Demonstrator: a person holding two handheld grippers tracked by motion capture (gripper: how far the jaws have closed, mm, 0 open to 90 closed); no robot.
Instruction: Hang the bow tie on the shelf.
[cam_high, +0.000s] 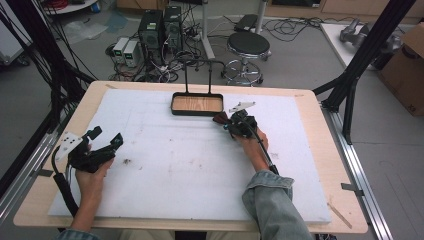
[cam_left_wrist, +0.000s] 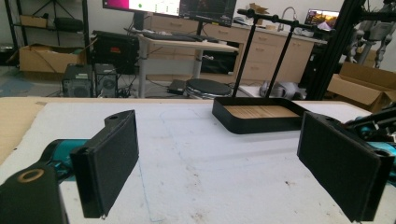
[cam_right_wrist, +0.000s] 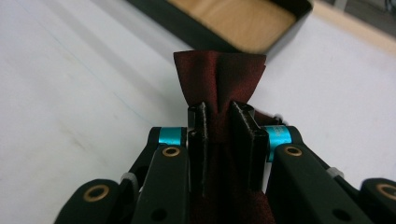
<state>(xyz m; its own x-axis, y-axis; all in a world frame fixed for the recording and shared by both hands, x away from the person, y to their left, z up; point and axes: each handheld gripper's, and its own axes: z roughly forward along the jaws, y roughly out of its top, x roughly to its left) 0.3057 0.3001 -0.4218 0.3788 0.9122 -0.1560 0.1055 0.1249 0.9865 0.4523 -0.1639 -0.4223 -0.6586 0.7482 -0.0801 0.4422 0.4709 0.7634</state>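
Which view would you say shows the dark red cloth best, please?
The right gripper view: the dark red cloth is pinched close-up between the jaws. The high view shows a small dark scrap by the tray.

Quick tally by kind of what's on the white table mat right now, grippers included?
Grippers: 2, the left gripper with jaws wide apart, the right gripper with jaws closed on cloth.
Dark red cloth: 1, pinched in the right gripper.
Black tray with a wooden floor and a tall handle: 1.
Total: 4.

White-padded table bears a black tray.
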